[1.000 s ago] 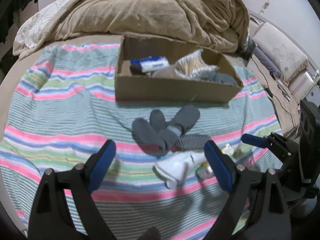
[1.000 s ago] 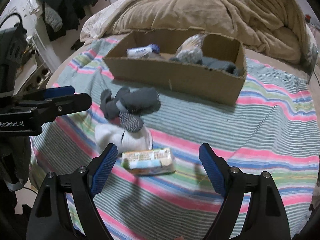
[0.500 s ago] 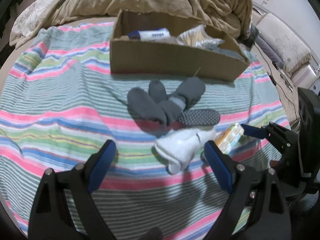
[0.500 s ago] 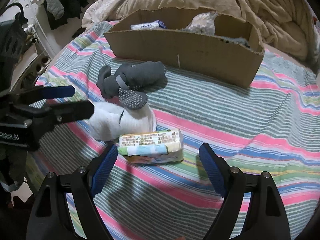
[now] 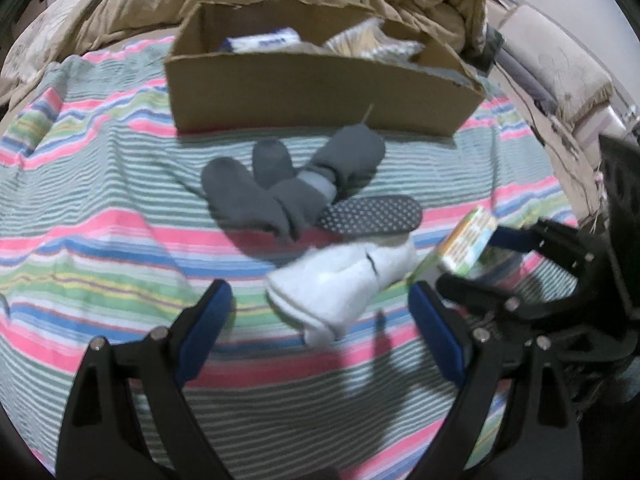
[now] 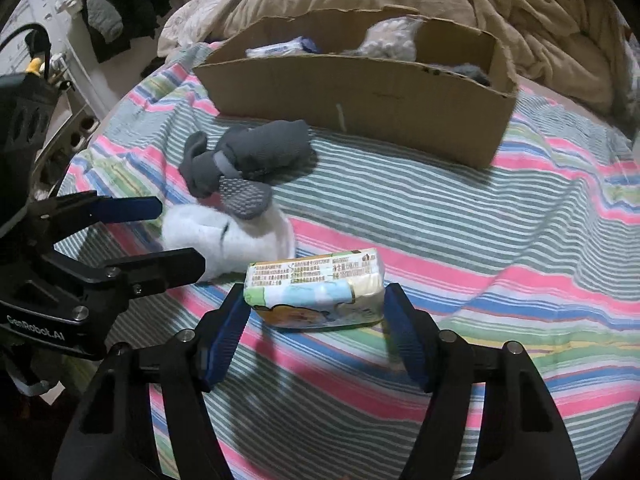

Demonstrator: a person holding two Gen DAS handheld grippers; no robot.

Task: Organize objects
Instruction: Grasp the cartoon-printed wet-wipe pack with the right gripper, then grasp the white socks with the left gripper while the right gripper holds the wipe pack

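Two grippers are working over the striped bedsheet (image 6: 500, 240). The right gripper (image 6: 316, 320) is closing its jaws around the tissue pack (image 6: 316, 292); the pack is sitting between the blue pads, which are coming right up against its two ends, though I cannot say they are pressing yet. The left gripper (image 5: 320, 332) is hanging with its jaws wide apart and nothing in them, just in front of the white sock (image 5: 340, 280).

Risks as I am judging them: the pack is soft, so a grip on its ends could be buckling it or letting it slip out on the lift. The white sock is lying just beside the pack, perhaps touching it, and could be dragged along. The two grippers are standing near each other, so a careless lift could be knocking one against the other. The grey socks (image 5: 288, 192) are lying in a heap, one dotted sole partly over the white sock, so picking one may be pulling the others.

Beyond them, the cardboard box (image 6: 360, 96) is sitting near the rumpled tan blanket (image 6: 480, 0), already holding a blue-and-white packet (image 5: 264, 42) and a crinkled bag (image 6: 392, 38).

Writing: the left gripper's body is showing "GenRobot.AI". The pack is carrying small printed lines, too fine to read. The packet's lettering is blurred.
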